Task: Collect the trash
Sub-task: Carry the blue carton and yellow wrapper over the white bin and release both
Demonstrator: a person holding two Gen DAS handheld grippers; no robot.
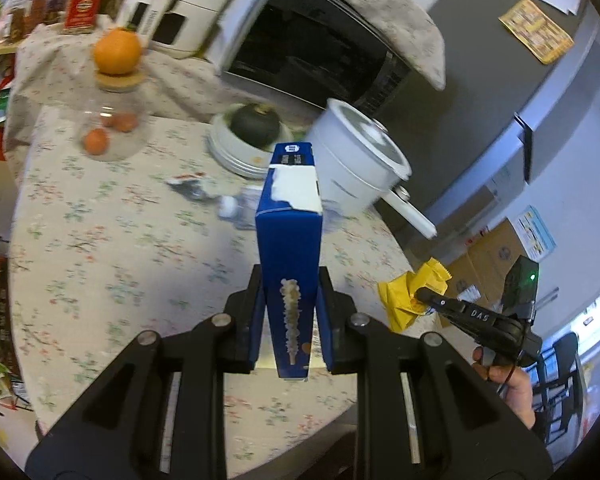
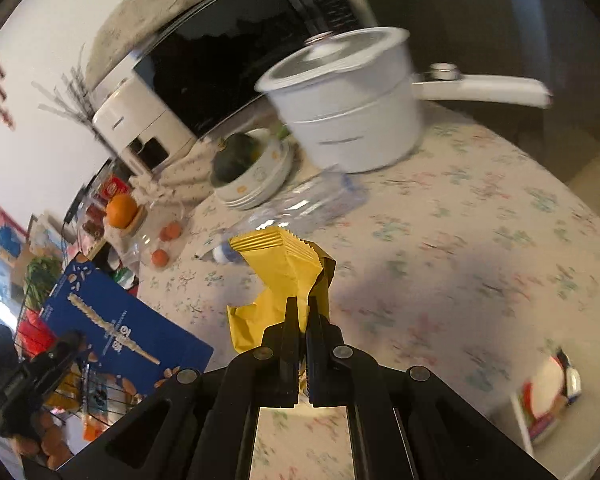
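Note:
My left gripper (image 1: 290, 280) is shut on a blue snack box (image 1: 290, 236), held upright above the floral tablecloth (image 1: 120, 240); the same blue snack box (image 2: 120, 332) shows at the lower left of the right wrist view. My right gripper (image 2: 303, 308) is shut on a crumpled yellow wrapper (image 2: 284, 276), lifted off the table. In the left wrist view the right gripper (image 1: 424, 294) appears at the right with the yellow wrapper (image 1: 408, 296), a hand behind it. A clear plastic bottle (image 2: 300, 208) and a torn silver wrapper (image 1: 188, 186) lie on the table beyond.
A white pot (image 1: 360, 160) with a long handle, a bowl holding a dark squash (image 1: 256, 124), a glass jar (image 1: 112, 124) topped by an orange, a microwave (image 1: 320, 52) and a white appliance stand at the back. Cardboard boxes (image 1: 488, 264) sit past the table's right edge.

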